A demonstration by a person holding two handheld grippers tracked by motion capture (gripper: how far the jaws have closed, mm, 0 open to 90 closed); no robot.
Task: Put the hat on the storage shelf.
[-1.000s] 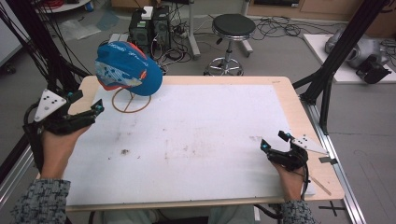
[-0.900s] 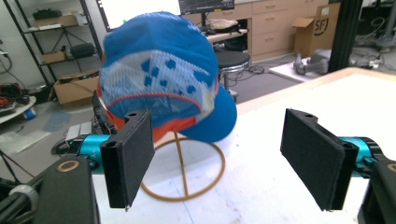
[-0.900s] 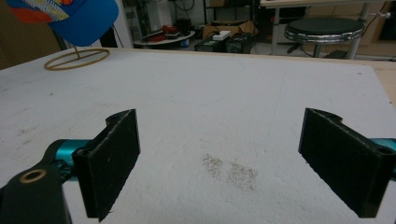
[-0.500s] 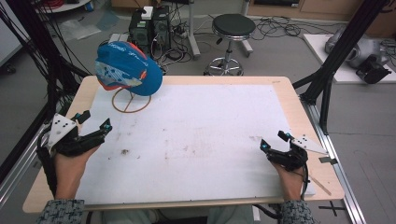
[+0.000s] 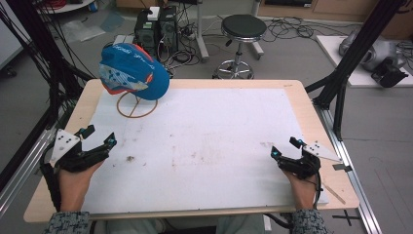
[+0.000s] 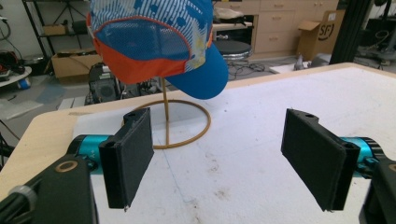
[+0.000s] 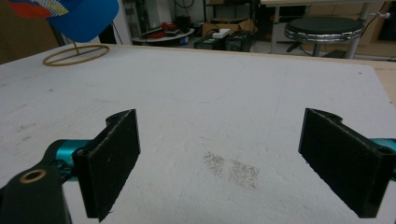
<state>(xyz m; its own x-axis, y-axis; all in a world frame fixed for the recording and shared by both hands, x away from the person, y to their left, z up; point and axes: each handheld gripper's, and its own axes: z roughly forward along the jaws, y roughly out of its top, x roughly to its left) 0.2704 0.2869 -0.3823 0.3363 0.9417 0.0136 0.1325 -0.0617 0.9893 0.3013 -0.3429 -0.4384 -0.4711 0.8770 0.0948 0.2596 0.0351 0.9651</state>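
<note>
High view: a cap (image 5: pixel 132 72) sits on a stand (image 5: pixel 136 105) at the table's (image 5: pixel 297 92) far left corner; both grippers, left (image 5: pixel 100 138) and right (image 5: pixel 284 148), rest spread and empty near the front edge, so the left should approach level and pinch the brim.

left gripper (image 5: pixel 100 137) | lowered and drawn back toward the table's near-left edge | jaws open
</note>
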